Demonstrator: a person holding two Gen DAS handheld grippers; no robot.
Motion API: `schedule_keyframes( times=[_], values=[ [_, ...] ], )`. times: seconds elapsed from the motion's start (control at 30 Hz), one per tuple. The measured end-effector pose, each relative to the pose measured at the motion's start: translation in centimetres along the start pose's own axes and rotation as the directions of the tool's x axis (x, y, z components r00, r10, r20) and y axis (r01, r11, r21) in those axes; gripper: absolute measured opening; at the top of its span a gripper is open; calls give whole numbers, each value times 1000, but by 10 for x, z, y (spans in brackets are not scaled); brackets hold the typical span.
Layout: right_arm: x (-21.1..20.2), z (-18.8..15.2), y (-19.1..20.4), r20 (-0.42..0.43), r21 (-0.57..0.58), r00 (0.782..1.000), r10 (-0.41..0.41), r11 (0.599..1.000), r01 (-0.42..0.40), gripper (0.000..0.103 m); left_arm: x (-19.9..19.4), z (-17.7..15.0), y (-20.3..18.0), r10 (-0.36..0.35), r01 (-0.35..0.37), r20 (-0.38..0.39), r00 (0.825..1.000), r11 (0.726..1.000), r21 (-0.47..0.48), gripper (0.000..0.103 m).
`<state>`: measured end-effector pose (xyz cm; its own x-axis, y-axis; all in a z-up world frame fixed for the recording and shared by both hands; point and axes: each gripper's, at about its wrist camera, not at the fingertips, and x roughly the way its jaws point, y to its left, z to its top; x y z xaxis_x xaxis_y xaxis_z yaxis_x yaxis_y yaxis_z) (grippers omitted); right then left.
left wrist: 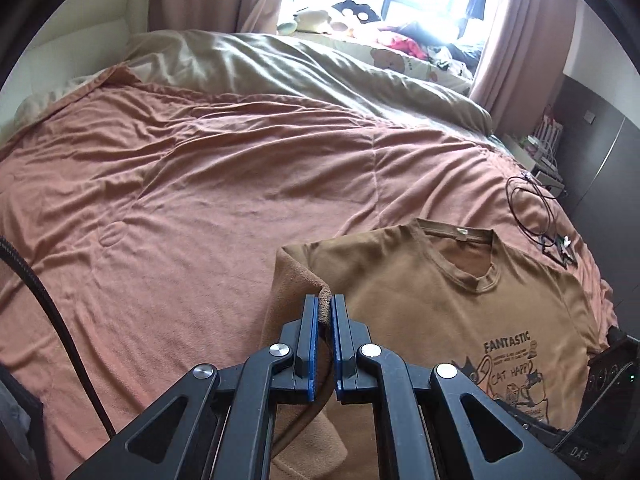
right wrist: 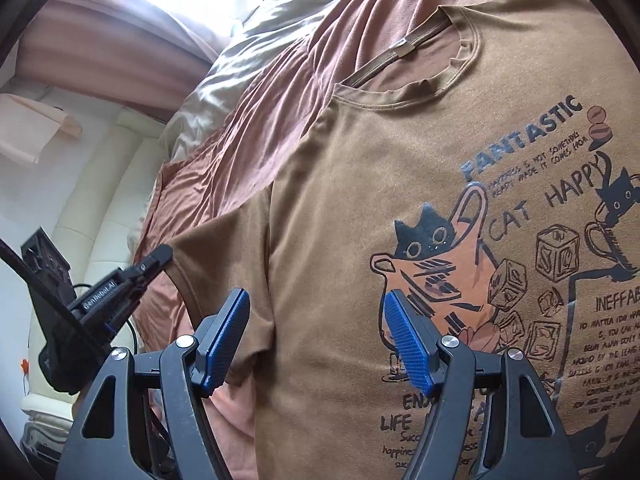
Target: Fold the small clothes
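A brown T-shirt [left wrist: 460, 312] with a cat print and the word FANTASTIC lies front up on the bed, its collar towards the window. My left gripper [left wrist: 325, 300] is shut on the edge of the shirt's left sleeve [left wrist: 296, 276], which is lifted and folded up off the bedspread. In the right wrist view the same shirt [right wrist: 360, 168] fills the frame. My right gripper [right wrist: 315, 296] hovers open over the shirt's side, near the armpit seam, with only cloth beneath its fingers. The left gripper [right wrist: 160, 254] shows at the left, at the sleeve's hem.
An orange-brown bedspread [left wrist: 200, 180] covers the bed, with an olive duvet [left wrist: 300, 68] bunched at the far side. A black cable [left wrist: 532, 208] lies coiled right of the collar. Plush toys [left wrist: 320, 20] sit by the bright window. A cream padded headboard [right wrist: 100, 200] stands at the left.
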<state>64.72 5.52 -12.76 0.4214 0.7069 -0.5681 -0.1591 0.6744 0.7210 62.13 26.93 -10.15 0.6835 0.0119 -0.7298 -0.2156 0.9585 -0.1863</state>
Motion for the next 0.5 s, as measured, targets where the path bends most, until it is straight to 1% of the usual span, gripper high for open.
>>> schedule_keyframes(
  times=[0.2,0.33,0.43,0.5],
  values=[
    [-5,2,-3,5,10,1000,7,1000,-7,69,2,9,-34,-40,40,5,999,998,44,7],
    [-8,5,-9,11,24,1000,3,1000,-3,69,11,9,-51,-72,73,-14,997,995,62,7],
    [-10,9,-14,11,40,1000,-3,999,2,69,17,8,-63,-118,120,-40,992,990,68,7],
    [-11,10,-17,13,55,1000,-7,998,7,69,19,7,-68,-133,137,-54,990,987,78,8]
  ],
)
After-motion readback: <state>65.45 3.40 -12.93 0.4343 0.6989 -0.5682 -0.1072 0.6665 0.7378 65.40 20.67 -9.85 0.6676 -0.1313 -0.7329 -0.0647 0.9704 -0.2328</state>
